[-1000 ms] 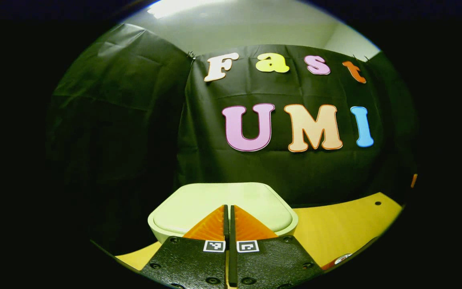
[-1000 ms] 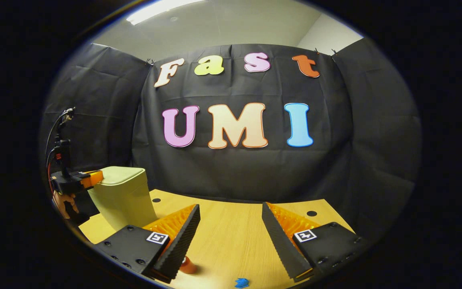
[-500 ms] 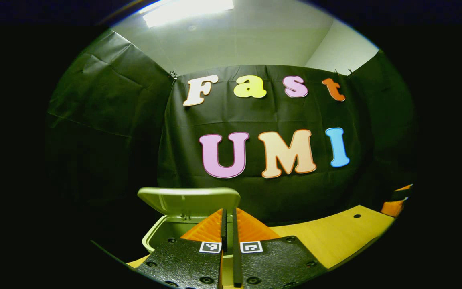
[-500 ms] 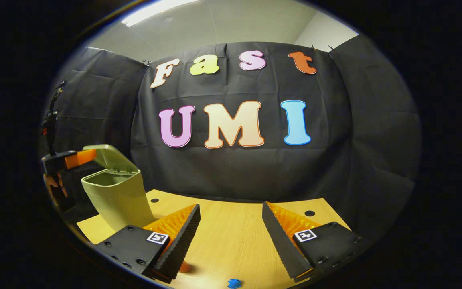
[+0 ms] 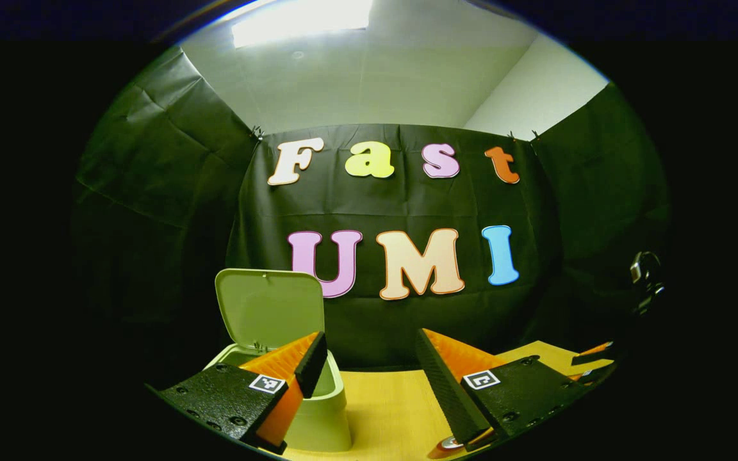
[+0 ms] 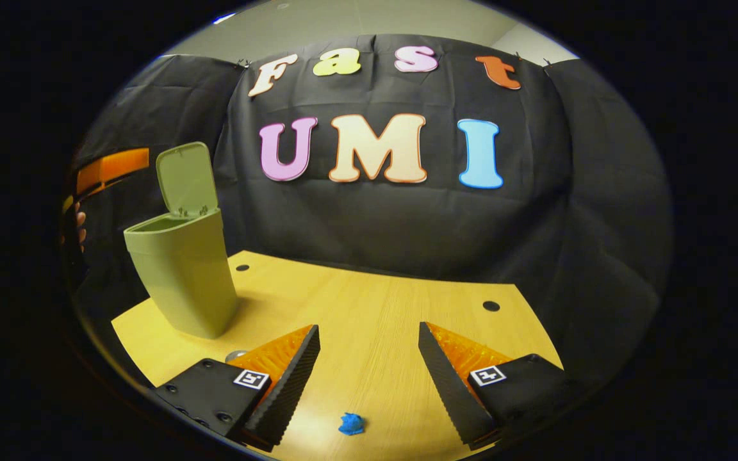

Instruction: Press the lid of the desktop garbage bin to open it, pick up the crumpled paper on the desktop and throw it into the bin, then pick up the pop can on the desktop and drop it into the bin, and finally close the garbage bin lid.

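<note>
Right gripper view: the bin (image 6: 180,282) lid (image 6: 186,177) stands up. Both tongs (image 6: 369,349) gape, empty. Next, grab the blue paper (image 6: 351,424), well right of the bin.

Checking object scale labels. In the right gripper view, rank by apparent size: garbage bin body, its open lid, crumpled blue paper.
Largest to smallest, as they look in the right gripper view:
1. Garbage bin body
2. Open lid, standing upright above the rim
3. Crumpled blue paper, by far the smallest, though it lies nearest the camera, between the right gripper fingers.
</note>
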The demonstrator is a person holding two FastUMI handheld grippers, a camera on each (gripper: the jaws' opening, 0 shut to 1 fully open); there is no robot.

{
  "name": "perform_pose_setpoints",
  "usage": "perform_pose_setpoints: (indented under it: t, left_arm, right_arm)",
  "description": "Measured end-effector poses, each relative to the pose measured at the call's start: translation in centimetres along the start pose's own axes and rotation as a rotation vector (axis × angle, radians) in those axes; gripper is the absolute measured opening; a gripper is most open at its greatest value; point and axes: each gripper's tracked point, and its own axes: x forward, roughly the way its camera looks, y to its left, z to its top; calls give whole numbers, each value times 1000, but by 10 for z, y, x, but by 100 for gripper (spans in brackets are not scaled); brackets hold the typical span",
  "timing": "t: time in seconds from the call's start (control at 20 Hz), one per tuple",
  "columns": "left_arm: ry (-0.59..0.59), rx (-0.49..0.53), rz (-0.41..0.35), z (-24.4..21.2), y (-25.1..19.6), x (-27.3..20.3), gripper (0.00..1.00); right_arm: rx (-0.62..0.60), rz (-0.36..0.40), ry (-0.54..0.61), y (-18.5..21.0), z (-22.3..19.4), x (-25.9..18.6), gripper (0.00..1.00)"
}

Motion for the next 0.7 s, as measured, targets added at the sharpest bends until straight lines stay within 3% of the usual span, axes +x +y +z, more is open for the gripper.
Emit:
perform_pose_setpoints:
  t: [0.05, 0.15, 0.5, 0.7]
  left_arm:
    - [3, -9, 7, -1, 2, -3, 91]
    - [4, -21, 26, 1, 8, -10, 86]
    - [-7, -15, 73, 14, 22, -31, 90]
    - [-6, 46, 82, 19, 26, -39, 89]
  right_arm:
    - [-6, 4, 29, 2, -14, 2, 98]
    - [-19, 6, 86, 3, -40, 9, 98]
    - [-25, 39, 373, 13, -153, 29, 100]
    - [-9, 49, 426, 16, -176, 30, 94]
